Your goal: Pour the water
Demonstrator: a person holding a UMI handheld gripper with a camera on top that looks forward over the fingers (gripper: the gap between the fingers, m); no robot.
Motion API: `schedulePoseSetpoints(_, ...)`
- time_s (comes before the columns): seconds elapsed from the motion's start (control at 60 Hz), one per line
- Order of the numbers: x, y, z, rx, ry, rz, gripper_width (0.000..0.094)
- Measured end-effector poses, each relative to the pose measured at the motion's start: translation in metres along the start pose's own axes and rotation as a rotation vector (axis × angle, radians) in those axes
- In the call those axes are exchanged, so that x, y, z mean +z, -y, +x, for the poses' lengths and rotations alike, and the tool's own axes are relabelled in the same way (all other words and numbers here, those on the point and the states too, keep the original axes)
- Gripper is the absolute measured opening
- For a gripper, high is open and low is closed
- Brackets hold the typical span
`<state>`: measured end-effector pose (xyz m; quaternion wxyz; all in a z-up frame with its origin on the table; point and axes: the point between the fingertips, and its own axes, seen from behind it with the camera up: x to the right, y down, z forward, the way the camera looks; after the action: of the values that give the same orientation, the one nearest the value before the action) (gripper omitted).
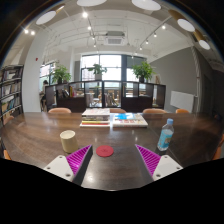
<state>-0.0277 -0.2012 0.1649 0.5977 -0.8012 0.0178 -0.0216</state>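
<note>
A clear plastic water bottle (166, 134) with a blue label stands on the brown wooden table (110, 168), ahead and to the right of my fingers. A pale cup (68, 140) stands ahead to the left. A flat red coaster (105, 151) lies just ahead, between the two fingers' lines. My gripper (113, 160) is open and empty, its pink pads (79, 160) wide apart low over the table.
A stack of books or papers (112, 119) with a blue object on top lies farther back on the table. Chairs (60, 111) stand along the far edge. Plants and windows are beyond; a bookshelf (9, 92) stands at the left.
</note>
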Motion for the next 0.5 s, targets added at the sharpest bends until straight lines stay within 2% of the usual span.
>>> schedulePoseSetpoints(0.133,0.002,-0.013,0.011,0.011,0.015,-0.008,0.0856)
schedulePoseSetpoints(0.267,0.033,-0.046,0.069,0.005,0.021,0.018,0.0859)
schedulePoseSetpoints(0.5,0.060,-0.060,0.184,0.046,-0.090,0.032,0.0853)
